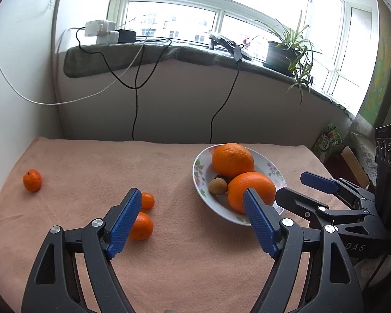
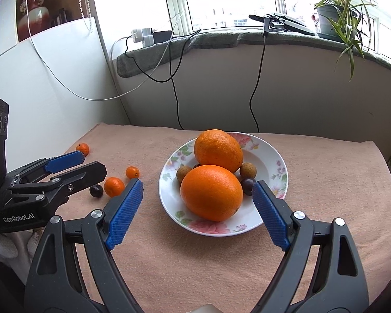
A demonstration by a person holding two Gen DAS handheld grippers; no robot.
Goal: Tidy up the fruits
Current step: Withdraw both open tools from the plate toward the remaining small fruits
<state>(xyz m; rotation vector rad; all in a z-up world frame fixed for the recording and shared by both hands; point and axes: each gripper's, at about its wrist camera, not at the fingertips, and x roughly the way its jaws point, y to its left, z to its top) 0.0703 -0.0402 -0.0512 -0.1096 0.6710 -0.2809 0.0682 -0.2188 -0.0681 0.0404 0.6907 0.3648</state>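
Both grippers, left gripper (image 1: 191,217) and right gripper (image 2: 196,206), are held spread wide, nothing pinched. Two oranges (image 2: 211,193) are seen in the floral bowl (image 2: 273,161); three mandarins (image 2: 114,186) lie left on the cloth (image 2: 312,182).

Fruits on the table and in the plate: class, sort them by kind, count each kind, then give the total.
Large oranges in the plate: 2
Small mandarins on the cloth: 3
Brown longans in the plate: 2
Dark plums, one clearly in the plate and one on the cloth: 2
Total: 9 (another dark fruit may hide between the oranges)
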